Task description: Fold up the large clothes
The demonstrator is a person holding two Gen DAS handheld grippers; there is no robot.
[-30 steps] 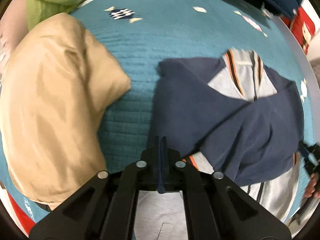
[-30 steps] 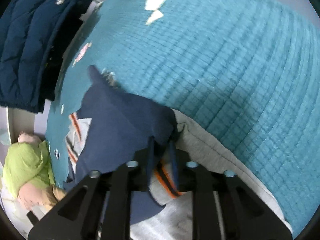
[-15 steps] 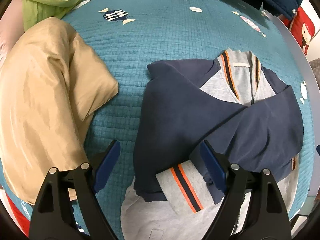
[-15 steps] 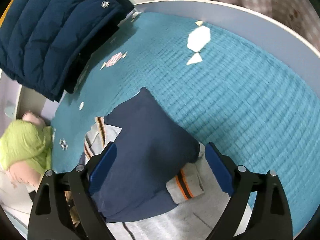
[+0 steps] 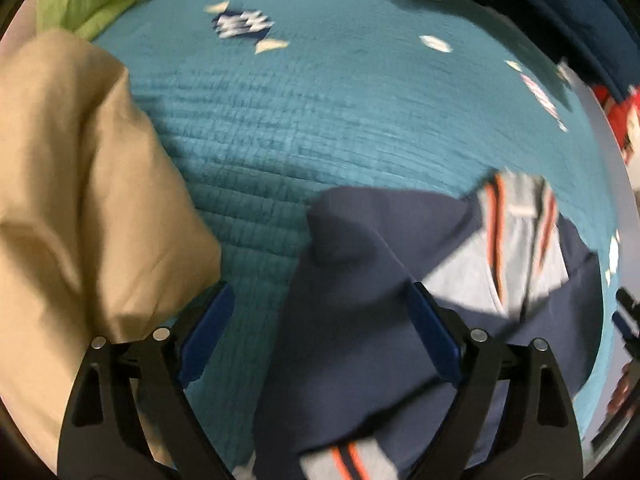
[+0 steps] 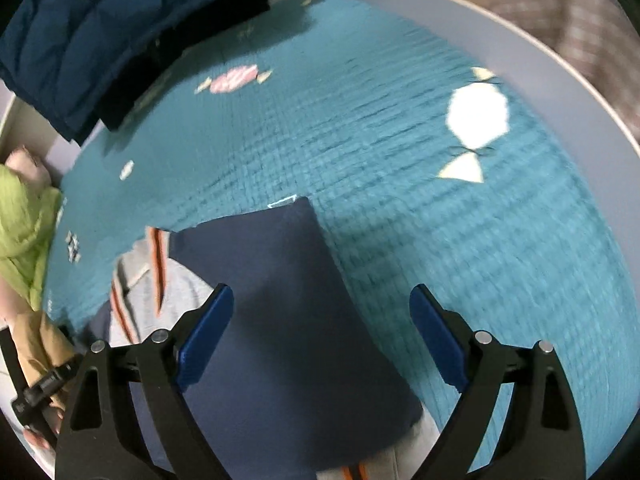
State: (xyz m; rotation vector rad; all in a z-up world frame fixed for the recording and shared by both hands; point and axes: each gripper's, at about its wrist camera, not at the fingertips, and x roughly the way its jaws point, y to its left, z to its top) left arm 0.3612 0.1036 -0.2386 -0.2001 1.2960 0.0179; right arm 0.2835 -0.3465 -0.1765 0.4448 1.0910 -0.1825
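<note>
Left wrist view: teal quilted bedspread (image 5: 320, 128) carries a navy-and-grey jacket (image 5: 360, 320) beside a tan cushion (image 5: 80, 200); left gripper (image 5: 320, 336) jaws opening, right gripper (image 6: 320, 332) wide, neither holding anything.

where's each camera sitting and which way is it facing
Left wrist: on the left hand-held gripper, looking steeply down at the jacket and tan bedding; jaws opening, nothing gripped.
Right wrist: on the right hand-held gripper, looking down at the jacket's navy sleeve; jaws open.
Both show the jacket on the teal quilt.
</note>
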